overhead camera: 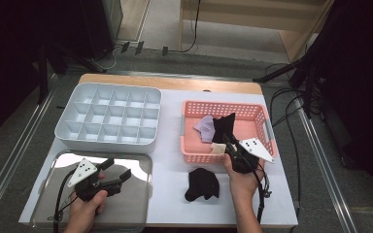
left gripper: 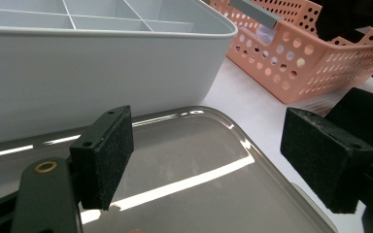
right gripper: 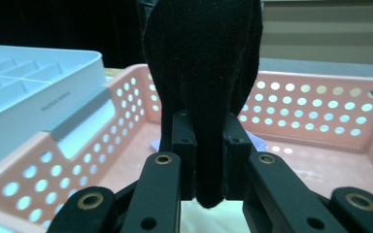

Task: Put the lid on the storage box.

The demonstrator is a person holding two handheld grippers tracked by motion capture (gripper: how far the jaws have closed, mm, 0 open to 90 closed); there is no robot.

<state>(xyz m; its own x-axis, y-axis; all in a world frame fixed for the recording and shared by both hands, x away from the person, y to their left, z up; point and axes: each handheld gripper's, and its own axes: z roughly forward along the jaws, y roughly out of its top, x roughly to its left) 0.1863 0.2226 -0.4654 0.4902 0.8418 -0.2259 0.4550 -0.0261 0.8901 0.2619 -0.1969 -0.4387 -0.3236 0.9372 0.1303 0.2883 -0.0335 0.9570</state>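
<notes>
Pinched between the closed jaws of the right gripper (right gripper: 208,160) is a black sock (right gripper: 204,73), standing up out of the pads and hanging a short tail below them. That gripper sits at the near rim of the pink basket (overhead camera: 257,114), so the sock is held over the basket's front wall, apparently being lifted out. Inside the basket, just beyond the gripper, lie a lilac cloth (overhead camera: 205,127) and a pale beige piece (overhead camera: 217,148). On the counter (overhead camera: 170,160), just to the gripper's near left, a second black sock (overhead camera: 201,184) lies crumpled.

The step in hand looks like sorting socks from the basket. The next move probably calls for carrying the held sock clear of the rim without dragging the other cloths, then setting it down beside its mate or over the white divided tray (overhead camera: 109,116) farther left.

Well to the left, the left gripper (overhead camera: 108,180) hovers with jaws apart and nothing between them, over a clear lid (overhead camera: 136,167). The tray's tall wall stands just beyond it.
</notes>
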